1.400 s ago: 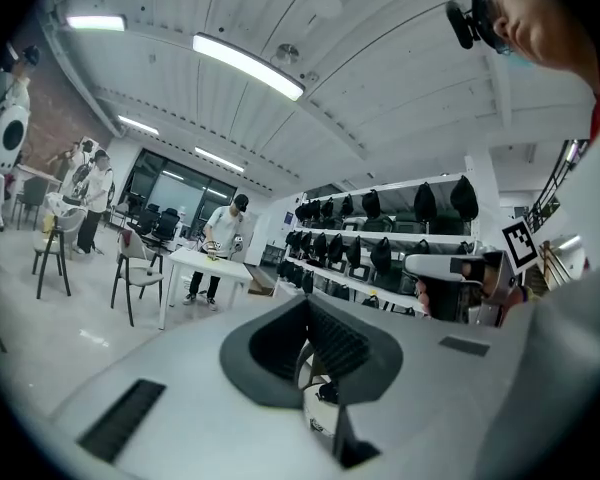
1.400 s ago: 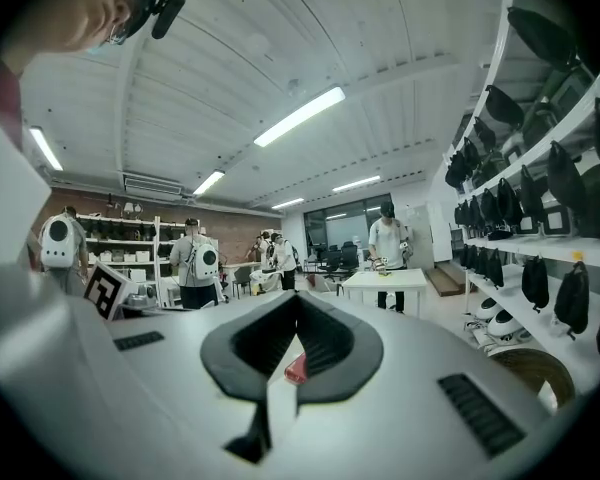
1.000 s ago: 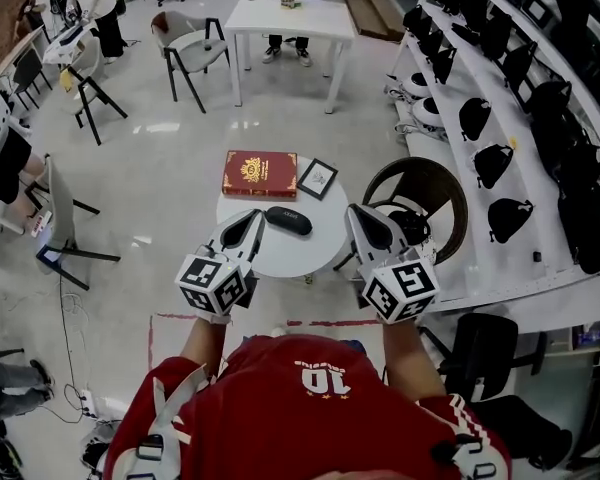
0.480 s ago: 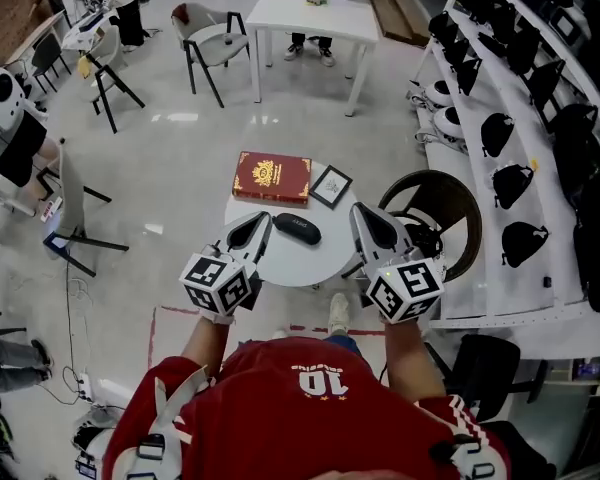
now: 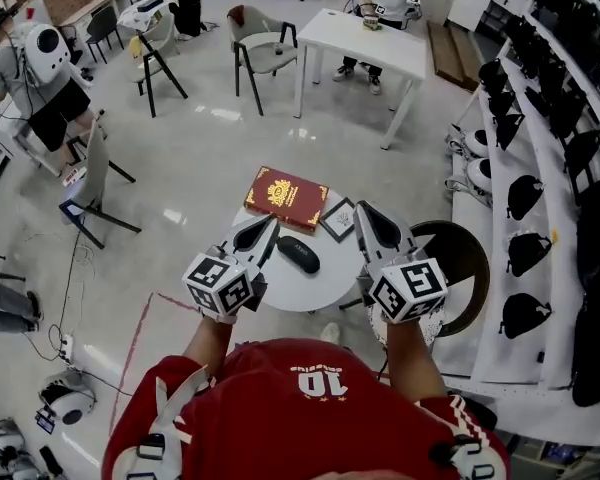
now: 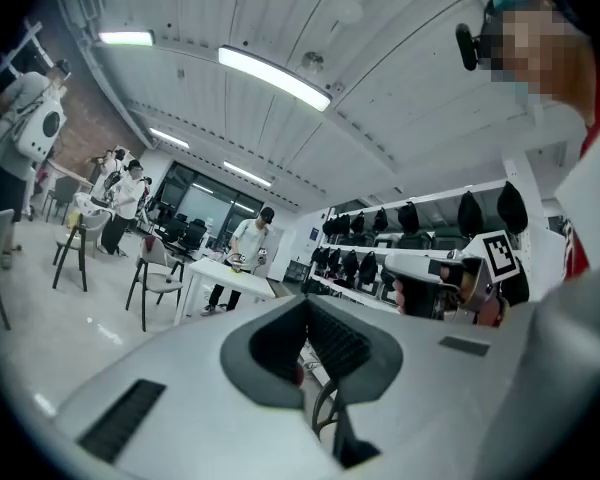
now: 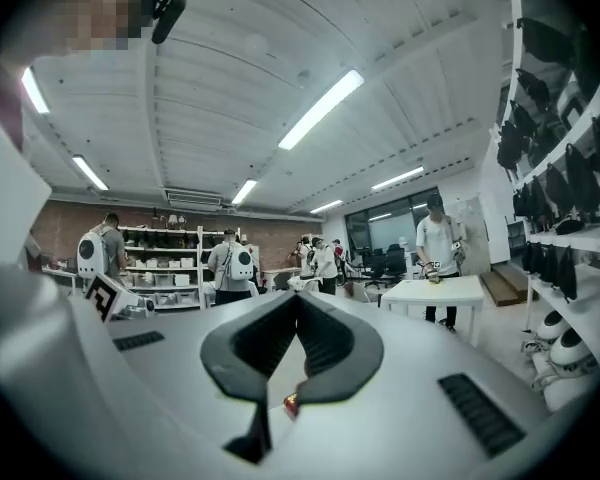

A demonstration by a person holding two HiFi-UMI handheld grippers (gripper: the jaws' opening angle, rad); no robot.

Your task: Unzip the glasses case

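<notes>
You are holding both pairs of tongs level above the small round white tabletop [image 5: 300, 292], one at each side. The left tongs [image 5: 261, 226] are hovering over the tabletop's left edge. They are clenched: in the left gripper view their ribbed dark pads [image 6: 338, 346] are pressing together at the tip, with nothing caught between them. The right tongs [image 5: 366, 214] are hovering over the tabletop's right edge. They are clenched and empty too, their own pads [image 7: 325, 340] meeting at the tip in the right gripper view.

The black oval glasses case [image 5: 299, 254] is lying flat near the middle of the tabletop, slanting from the far left toward the near right. It is sitting between the two pairs of tongs and is touching neither. From the head view you cannot tell how its zip is standing, since the case is too small there.

A red hardcover book with a gold emblem [image 5: 286, 194] is resting at the far edge of the tabletop. A small dark-framed picture [image 5: 338, 220] is lying just beside it, at the far right edge and close under the tip of the right tongs. A dark round chair [image 5: 462, 268] is standing on the floor just past the tabletop's right edge.
</notes>
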